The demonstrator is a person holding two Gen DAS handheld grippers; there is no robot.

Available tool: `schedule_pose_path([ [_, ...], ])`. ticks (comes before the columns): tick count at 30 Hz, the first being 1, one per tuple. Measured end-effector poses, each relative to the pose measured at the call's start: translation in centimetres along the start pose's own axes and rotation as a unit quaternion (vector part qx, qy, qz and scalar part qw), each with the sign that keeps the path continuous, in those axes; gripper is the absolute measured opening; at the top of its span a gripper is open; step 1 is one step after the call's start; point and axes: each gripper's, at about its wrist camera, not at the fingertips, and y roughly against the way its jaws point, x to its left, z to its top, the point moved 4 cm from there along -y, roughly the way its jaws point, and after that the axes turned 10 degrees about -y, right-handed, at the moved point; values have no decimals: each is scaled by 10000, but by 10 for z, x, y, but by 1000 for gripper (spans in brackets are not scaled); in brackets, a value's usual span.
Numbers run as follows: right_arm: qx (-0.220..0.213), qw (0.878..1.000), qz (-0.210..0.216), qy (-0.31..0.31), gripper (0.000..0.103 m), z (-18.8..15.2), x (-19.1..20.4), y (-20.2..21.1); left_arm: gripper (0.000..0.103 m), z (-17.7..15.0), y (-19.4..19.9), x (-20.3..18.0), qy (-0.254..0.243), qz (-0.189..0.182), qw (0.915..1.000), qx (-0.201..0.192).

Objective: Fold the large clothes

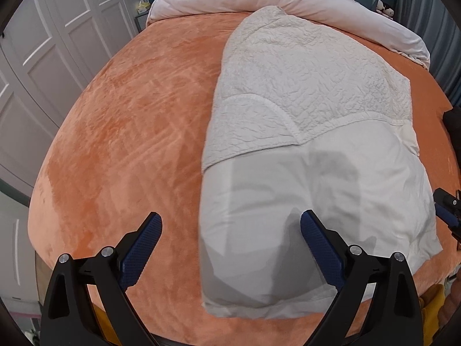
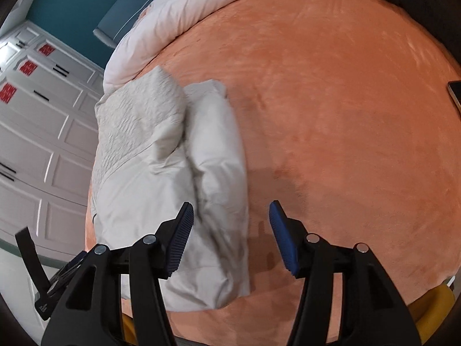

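Left wrist: white garment [image 1: 311,155] folded on orange plush bed [image 1: 129,115], far half crinkle-quilted, near half smooth; left tool [image 1: 230,230] spread open, empty, above it. Right wrist: same garment [image 2: 173,173] bunched, motion-blurred, near edge hidden behind fingers; right tool [image 2: 230,219] open, empty.

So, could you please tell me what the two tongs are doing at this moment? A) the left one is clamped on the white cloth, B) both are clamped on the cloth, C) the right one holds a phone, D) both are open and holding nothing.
D: the left tongs and the right tongs both gape wide above the folded white cloth, with nothing between their pads.
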Motion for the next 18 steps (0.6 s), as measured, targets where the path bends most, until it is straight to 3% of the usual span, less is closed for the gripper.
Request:
schedule_pose_path([
  [5, 346, 9991, 225, -50, 59, 19, -5, -12, 95, 6, -3, 25, 415, -750, 9963, -58],
  [11, 1074, 9913, 751, -148, 60, 28, 1, -45, 95, 24, -39, 43, 725, -1739, 9819, 181],
  [15, 1649, 9817, 950, 1, 65, 24, 10, -76, 98, 31, -65, 38, 916, -2725, 9574, 279],
  [18, 1866, 9763, 1101, 17, 73, 22, 13, -92, 98, 34, -79, 37, 1096, -3065, 9451, 299],
])
